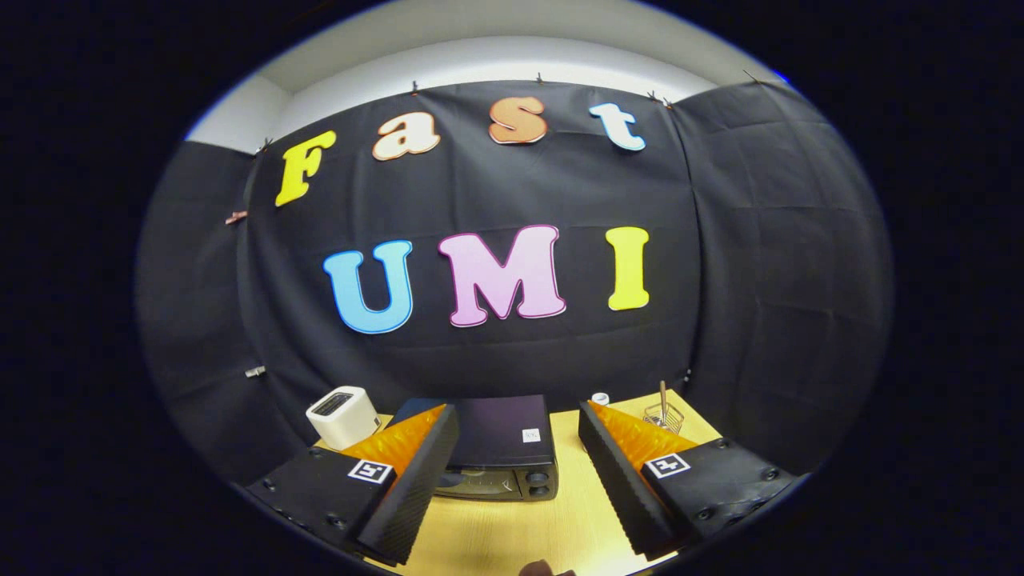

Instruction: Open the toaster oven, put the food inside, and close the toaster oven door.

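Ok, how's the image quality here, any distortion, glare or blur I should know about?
Gripper view: strong fisheye bending, so the wooden table and booth wall curve; the toaster oven, beyond the open gripper, is sharp, its door dark with faint reflections; the white toaster and wire basket look small but clear; lighting even, no motion blur.

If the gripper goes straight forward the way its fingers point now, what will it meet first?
Most likely the toaster oven, which sits on the table just ahead of the open gripper, between its fingers. Nothing lies between them and its front. The gripper seems raised above the table, so it might pass over; depth is unclear.
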`<control>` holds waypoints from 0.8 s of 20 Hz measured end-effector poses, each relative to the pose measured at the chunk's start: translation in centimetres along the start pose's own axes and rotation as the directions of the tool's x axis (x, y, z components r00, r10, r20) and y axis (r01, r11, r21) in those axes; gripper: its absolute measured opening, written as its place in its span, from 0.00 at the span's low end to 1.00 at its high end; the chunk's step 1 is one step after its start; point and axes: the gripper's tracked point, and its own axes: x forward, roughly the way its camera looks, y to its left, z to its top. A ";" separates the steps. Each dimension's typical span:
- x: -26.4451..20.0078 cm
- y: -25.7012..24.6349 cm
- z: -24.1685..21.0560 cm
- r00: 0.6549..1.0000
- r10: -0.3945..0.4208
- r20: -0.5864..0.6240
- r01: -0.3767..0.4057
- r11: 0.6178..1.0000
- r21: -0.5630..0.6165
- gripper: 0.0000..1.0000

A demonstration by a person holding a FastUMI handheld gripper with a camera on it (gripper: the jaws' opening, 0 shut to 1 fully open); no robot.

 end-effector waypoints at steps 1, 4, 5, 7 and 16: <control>-0.2 -1.2 0.3 1.000 -0.009 0.001 0.009 1.000 -0.004 0.98; -0.3 -4.1 2.3 0.999 -0.028 0.023 0.029 0.999 -0.044 0.98; -0.3 -4.9 2.8 0.999 -0.032 0.025 0.033 0.998 -0.050 0.98; -0.2 -6.4 3.5 0.999 -0.038 0.030 0.039 0.997 -0.061 0.98; 0.2 -8.0 2.8 0.998 0.052 0.018 -0.049 0.992 -0.117 0.98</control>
